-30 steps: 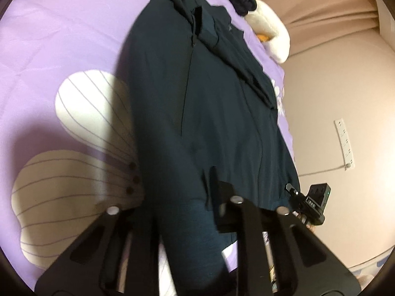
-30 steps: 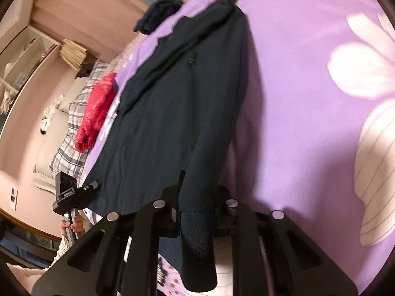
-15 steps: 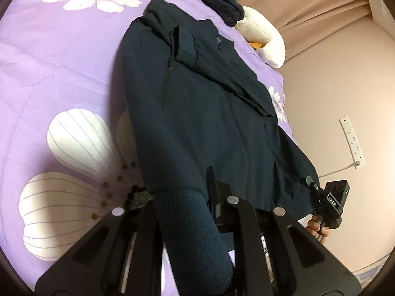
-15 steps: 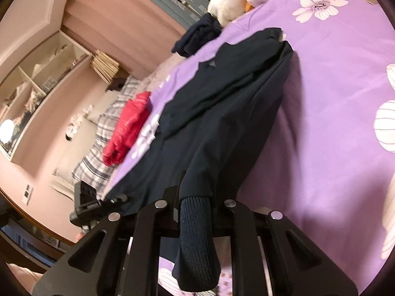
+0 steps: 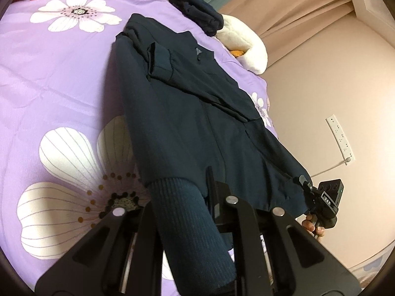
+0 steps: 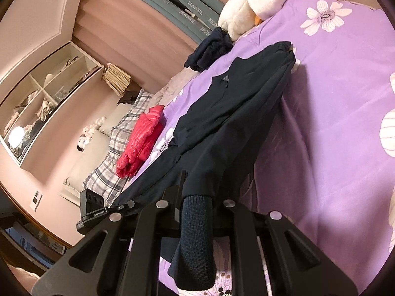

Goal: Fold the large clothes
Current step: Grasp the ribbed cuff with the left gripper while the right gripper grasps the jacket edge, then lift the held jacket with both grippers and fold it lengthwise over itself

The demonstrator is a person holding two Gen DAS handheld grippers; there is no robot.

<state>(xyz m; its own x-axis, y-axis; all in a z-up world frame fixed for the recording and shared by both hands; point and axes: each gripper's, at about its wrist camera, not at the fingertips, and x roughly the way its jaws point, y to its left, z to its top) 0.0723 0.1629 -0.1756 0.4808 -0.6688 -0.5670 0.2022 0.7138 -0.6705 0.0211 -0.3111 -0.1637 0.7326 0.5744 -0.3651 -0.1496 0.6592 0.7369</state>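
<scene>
a recessed wall shelf (image 6: 42, 98) at far left, seen only from the right wrist, holds what look like bundled clothes and a round white lamp, too blurred to name for sure. right of it a red puffer jacket (image 6: 140, 139) lies on a plaid pillow (image 6: 111, 167) at the edge of the bed.

the dark navy jacket (image 5: 197, 123) stretches lengthwise across the purple flowered bedspread (image 5: 49, 93), its far shoulders down on the cover and its ribbed hem lifted at the near end. one sleeve lies folded across the chest, cuff (image 5: 161, 60) uppermost.

the left gripper (image 5: 182, 209) has its jaws closed on the jacket's ribbed hem, which hangs between its fingers; the right gripper (image 6: 196, 207) is clamped on the hem's other corner in the same way.

only the left wrist shows the bedspread's large white flower (image 5: 74, 185) beside the jacket, a wall power strip (image 5: 340, 139), and the right gripper's fingertip pinching the hem corner. both views catch a dark bundled garment (image 6: 209, 49) and a white plush toy (image 6: 249, 5) at the far end of the bed.
</scene>
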